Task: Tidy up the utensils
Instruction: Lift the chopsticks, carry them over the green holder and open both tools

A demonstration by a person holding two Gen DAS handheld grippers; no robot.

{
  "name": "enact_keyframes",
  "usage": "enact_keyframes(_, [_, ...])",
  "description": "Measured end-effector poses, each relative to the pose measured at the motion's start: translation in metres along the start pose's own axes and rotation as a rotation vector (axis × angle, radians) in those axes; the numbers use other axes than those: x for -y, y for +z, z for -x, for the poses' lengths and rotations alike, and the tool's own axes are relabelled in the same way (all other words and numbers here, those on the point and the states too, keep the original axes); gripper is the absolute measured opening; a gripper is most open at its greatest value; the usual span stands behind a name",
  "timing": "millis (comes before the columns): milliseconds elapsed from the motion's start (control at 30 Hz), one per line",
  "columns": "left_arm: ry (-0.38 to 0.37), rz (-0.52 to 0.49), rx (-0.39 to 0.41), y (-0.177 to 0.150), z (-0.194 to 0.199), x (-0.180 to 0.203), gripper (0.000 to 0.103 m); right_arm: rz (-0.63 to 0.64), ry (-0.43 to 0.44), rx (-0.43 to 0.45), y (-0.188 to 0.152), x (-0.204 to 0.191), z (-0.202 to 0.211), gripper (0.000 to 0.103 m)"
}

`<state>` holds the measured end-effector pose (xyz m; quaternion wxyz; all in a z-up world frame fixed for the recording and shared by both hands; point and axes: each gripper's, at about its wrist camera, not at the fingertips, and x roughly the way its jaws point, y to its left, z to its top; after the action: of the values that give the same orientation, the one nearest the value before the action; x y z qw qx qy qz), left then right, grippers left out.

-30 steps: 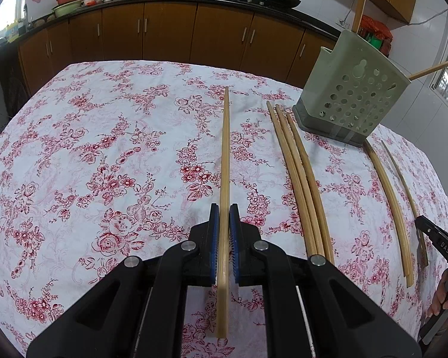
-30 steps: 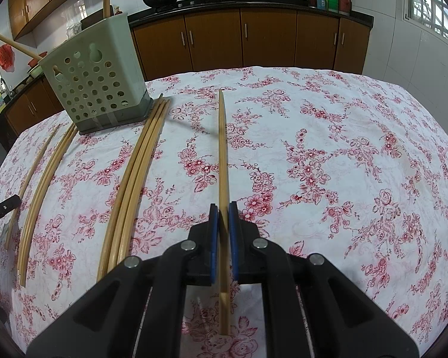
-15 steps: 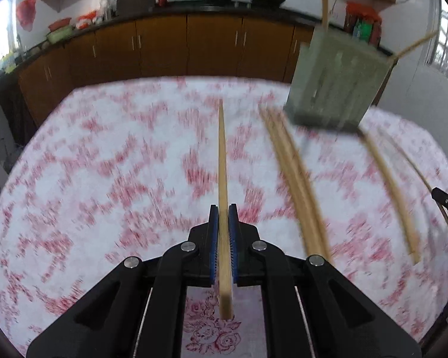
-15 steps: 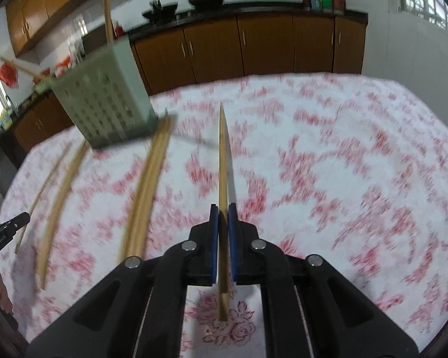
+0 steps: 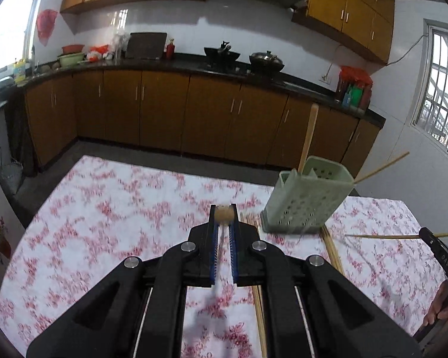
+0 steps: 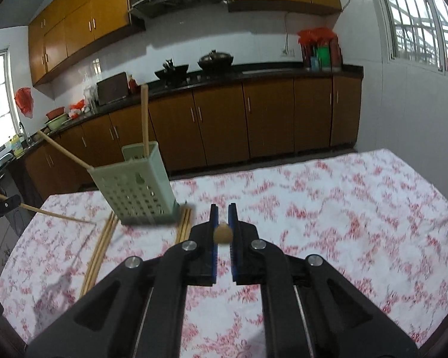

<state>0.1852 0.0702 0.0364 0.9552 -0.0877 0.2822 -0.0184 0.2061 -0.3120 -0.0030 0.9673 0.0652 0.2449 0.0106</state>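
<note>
My left gripper (image 5: 224, 213) is shut on a wooden chopstick (image 5: 224, 215), seen end-on, lifted above the floral tablecloth (image 5: 119, 208). My right gripper (image 6: 223, 217) is shut on another chopstick (image 6: 222, 233), also end-on and lifted. The pale green perforated utensil holder (image 5: 306, 200) stands ahead right in the left view and ahead left in the right wrist view (image 6: 134, 191), with two chopsticks (image 6: 145, 119) sticking out. Loose chopsticks (image 6: 100, 247) lie on the cloth beside it.
Each gripper shows in the other's view: the right one (image 5: 439, 253) with its chopstick at the far right, the left one (image 6: 0, 207) at the far left. Brown kitchen cabinets (image 5: 164, 113) and a counter with woks (image 5: 221, 55) lie beyond the table's far edge.
Both grippers have lifted their chopsticks off the cloth and tilted up, so each chopstick now points at the camera and the kitchen wall fills the view.
</note>
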Motion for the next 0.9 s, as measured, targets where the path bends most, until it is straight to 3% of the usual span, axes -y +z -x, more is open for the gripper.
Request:
enact_keyframes(167, [-0.029, -0.024, 0.028, 0.016, 0.015, 0.008, 0.008, -0.007, 0.078, 0.077, 0.033, -0.008, 0.026, 0.008])
enact_keyframes(433, [-0.114, -0.085, 0.147, 0.052, 0.051, 0.049, 0.008, -0.001, 0.273, 0.241, 0.095, -0.043, 0.074, 0.008])
enact_keyframes(700, [-0.159, -0.075, 0.288, 0.089, 0.057, 0.084, 0.008, 0.021, 0.241, 0.445, 0.134, -0.08, 0.066, 0.008])
enact_keyframes(900, [-0.129, -0.074, 0.377, 0.097, 0.022, 0.099, 0.008, 0.056, 0.19, 0.431, 0.134, -0.096, 0.012, 0.008])
